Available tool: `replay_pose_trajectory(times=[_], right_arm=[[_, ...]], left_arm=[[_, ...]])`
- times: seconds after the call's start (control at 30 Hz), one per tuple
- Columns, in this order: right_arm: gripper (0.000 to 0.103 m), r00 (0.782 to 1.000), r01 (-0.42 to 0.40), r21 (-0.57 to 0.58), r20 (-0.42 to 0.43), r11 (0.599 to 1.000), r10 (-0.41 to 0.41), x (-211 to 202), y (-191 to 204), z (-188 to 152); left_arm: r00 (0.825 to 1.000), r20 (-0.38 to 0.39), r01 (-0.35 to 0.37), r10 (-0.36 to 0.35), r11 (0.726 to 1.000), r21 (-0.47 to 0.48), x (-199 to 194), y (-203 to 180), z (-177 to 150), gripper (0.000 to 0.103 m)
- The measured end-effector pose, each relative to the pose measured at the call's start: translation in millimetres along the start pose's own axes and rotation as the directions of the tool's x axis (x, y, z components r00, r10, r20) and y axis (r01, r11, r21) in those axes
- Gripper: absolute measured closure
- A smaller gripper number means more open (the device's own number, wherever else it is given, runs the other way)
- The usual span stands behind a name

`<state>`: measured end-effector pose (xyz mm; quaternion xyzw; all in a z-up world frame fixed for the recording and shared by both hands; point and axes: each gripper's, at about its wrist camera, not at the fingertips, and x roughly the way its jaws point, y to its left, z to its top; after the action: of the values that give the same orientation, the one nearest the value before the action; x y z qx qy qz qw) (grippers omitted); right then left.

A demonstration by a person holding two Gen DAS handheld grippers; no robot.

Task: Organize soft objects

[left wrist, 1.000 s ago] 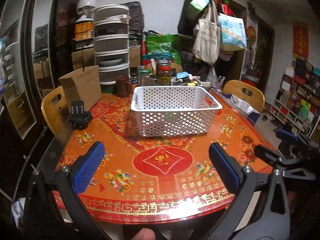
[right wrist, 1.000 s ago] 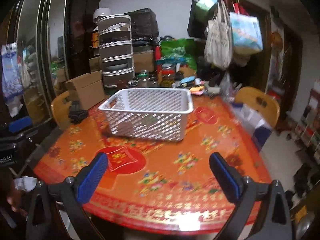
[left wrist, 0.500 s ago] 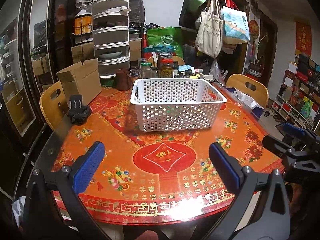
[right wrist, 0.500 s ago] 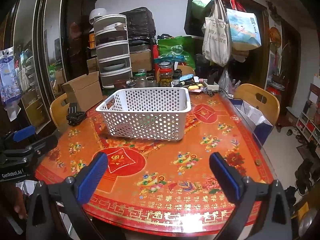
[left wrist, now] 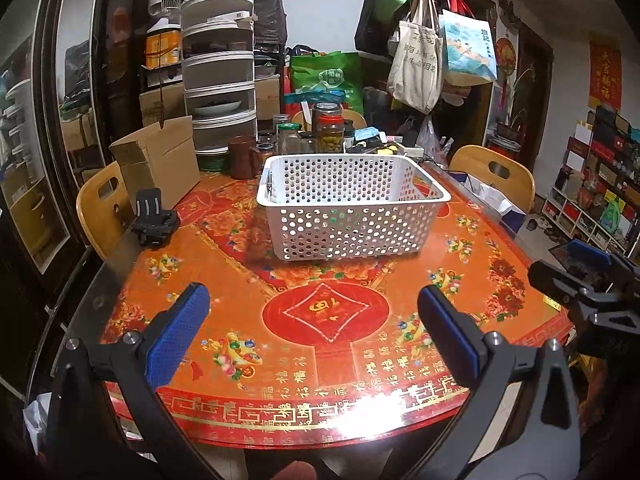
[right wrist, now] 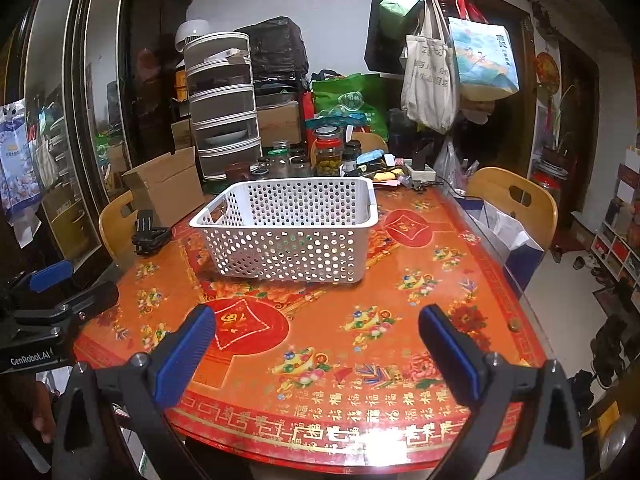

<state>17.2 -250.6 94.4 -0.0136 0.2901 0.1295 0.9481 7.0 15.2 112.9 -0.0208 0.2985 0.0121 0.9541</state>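
A white perforated plastic basket (left wrist: 352, 216) stands on the round red-and-orange table (left wrist: 328, 312); it also shows in the right wrist view (right wrist: 288, 228). No soft objects show on the table. My left gripper (left wrist: 314, 328) is open and empty above the table's near edge, well short of the basket. My right gripper (right wrist: 316, 344) is open and empty, also at the near edge. Each gripper shows at the side of the other's view: the right one (left wrist: 580, 280), the left one (right wrist: 52, 296).
A black clamp-like mount (left wrist: 154, 220) sits at the table's left. A cardboard box (left wrist: 158, 160), jars (left wrist: 330, 128) and stacked grey food covers (left wrist: 218, 76) stand behind. Wooden chairs (left wrist: 496, 172) ring the table. Bags hang on a coat rack (left wrist: 432, 48).
Both grippers have drawn back and risen a little, so the basket looks smaller and more of the table shows. Both stay open and empty.
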Motion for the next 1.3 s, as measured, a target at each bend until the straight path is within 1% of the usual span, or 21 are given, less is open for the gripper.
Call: replay_pose_trajectory(times=[0.7,1.0,1.3], right_arm=[[0.002,1.000,-0.003,-0.001,0.000,1.000,0.003,-2.2,0.8,-1.5],[0.002,1.000,0.000,0.005,0.004,1.000,0.000,-4.1,-1.3,-0.6],[0.002,1.000,0.000,0.005,0.005,1.000,0.000,-4.5,-2.1,-0.8]], left_arm=[[1.000,-0.001,0.001,-0.001,1.000,-0.002,-0.1,0.4,-1.4,0.000],[1.000,-0.005,0.006,-0.006,1.000,-0.004,2.8,-1.5,-9.7,0.000],[1.000,-0.005,0.004,-0.004,1.000,-0.004,2.1,-0.7,-7.8,0.000]])
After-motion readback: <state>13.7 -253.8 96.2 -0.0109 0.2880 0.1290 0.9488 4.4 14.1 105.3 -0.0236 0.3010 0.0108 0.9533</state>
